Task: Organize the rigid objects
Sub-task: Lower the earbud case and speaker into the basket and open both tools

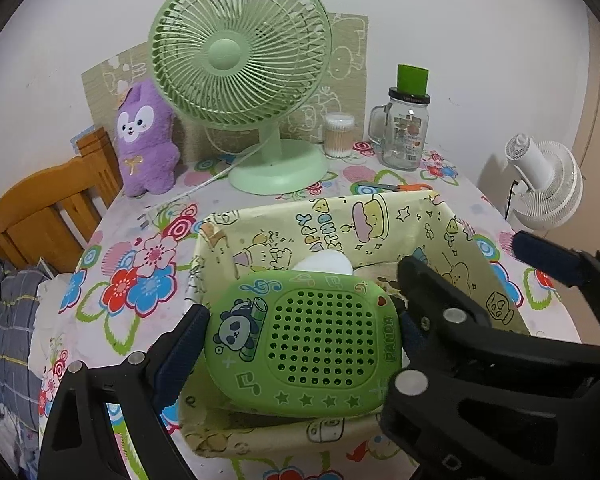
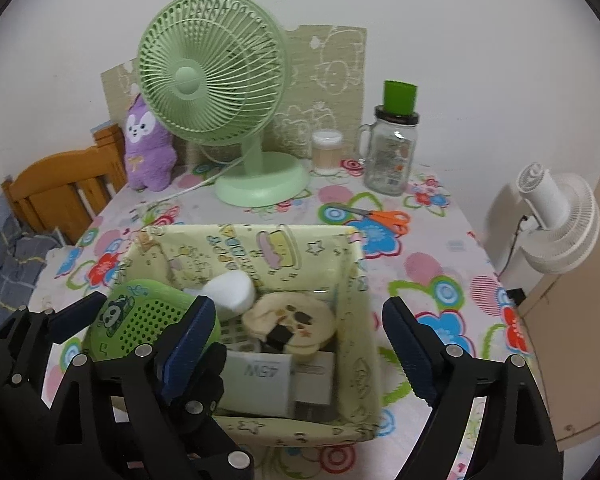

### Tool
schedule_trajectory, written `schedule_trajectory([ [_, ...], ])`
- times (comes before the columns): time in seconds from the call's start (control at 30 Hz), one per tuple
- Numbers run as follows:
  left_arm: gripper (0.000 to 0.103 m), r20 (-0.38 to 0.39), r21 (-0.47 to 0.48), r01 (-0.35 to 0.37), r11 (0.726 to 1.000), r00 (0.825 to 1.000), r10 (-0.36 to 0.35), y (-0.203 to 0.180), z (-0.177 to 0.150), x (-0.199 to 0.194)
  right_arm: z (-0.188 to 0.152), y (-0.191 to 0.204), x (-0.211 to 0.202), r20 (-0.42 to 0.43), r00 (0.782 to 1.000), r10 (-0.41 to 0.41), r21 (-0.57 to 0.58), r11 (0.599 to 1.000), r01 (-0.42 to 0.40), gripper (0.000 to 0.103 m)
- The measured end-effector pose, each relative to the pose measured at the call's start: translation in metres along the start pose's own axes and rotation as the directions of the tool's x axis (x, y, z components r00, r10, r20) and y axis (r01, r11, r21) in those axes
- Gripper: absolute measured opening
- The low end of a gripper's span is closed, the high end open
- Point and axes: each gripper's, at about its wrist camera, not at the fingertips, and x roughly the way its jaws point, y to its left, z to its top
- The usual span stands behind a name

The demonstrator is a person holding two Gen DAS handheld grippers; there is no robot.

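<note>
hidden: box point(image 1: 452, 240) floor, under green radio point(image 1: 304, 340) | blurred: none

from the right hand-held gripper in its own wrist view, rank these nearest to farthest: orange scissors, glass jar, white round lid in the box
1. White round lid: in the box, just ahead of the right hand-held gripper.
2. Orange scissors: on the tablecloth beyond the box, to the right.
3. Glass jar: at the back of the table, near the wall.

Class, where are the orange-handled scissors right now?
The scissors lie flat on the flowered tablecloth, just behind the yellow storage box at its back right corner, in front of the glass jar.
</note>
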Motion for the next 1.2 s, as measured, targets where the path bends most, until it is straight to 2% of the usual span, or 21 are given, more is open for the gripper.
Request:
schedule_trajectory([
  [0.4, 0.095, -0.038, 0.023, 0.013, 1.000, 0.999, -0.012, -0.011, 0.001, 0.024, -0.003, -0.013, 0.020, -0.040, 0.998, -0.055, 0.026, 0.998, 0.056, 0.092],
  [0.6, 0.095, -0.047, 0.019, 0.030, 0.999, 0.998, -0.029, -0.015, 0.003, 0.032, -0.004, -0.021, 0.029, -0.061, 0.997, -0.042, 0.059, 0.997, 0.046, 0.092],
  [1.2, 0.097, -0.061, 0.018, 0.007, 1.000, 0.998, -0.006, -0.019, 0.005, 0.040, -0.007, -0.029, 0.034, -0.080, 0.996, -0.040, 0.096, 0.994, 0.047, 0.092],
])
